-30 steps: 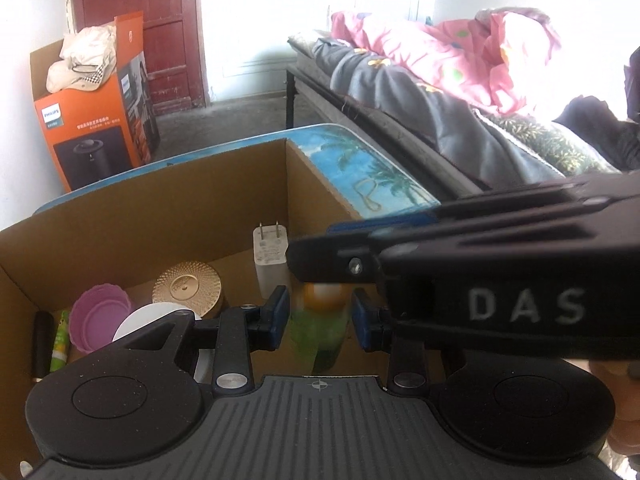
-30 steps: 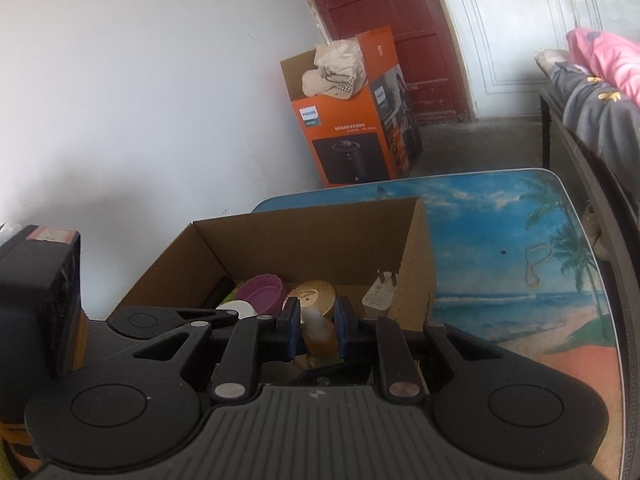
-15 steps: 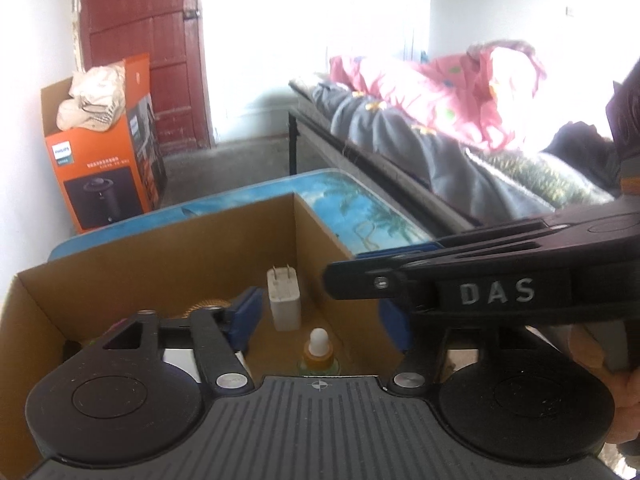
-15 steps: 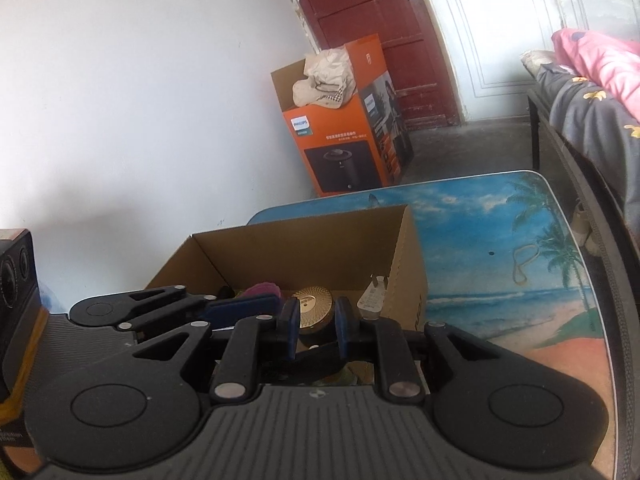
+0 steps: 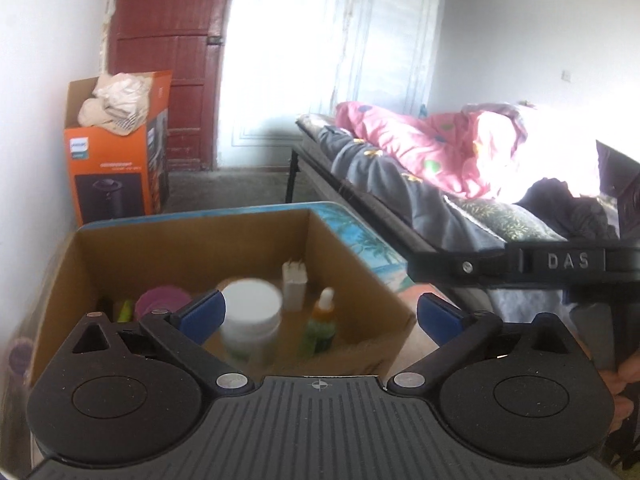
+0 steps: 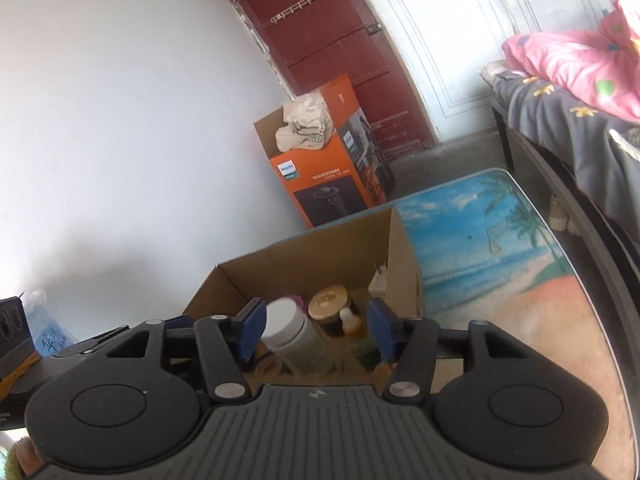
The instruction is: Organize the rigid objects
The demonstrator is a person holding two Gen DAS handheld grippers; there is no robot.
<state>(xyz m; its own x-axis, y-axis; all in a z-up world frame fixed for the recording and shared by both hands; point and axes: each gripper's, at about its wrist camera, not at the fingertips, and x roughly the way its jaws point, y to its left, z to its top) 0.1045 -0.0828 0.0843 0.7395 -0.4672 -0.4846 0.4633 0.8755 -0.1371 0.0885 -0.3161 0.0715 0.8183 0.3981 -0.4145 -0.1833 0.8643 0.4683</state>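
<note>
Both grippers have just been opening — left gripper [image 5: 318,314] spread wide, right gripper [image 6: 314,332] parted — gripping nothing above the cardboard box [image 5: 192,240] holding a dropper bottle [image 5: 322,326].

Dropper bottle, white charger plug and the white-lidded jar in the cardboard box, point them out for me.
Dropper bottle [image 5: 322,322], left wrist view, orange neck.
White charger plug [image 5: 294,288], left wrist view, front face.
White-lidded jar [image 6: 285,316], right wrist view, white lid.

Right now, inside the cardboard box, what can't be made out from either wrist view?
- White-lidded jar: motion-blurred in the left wrist view; label unreadable.
- Items at the cardboard box's left end: mostly hidden behind the left gripper finger.
- Box floor: cut off by the right gripper body in the right wrist view.
- White charger: mostly hidden by the box wall there.
</note>
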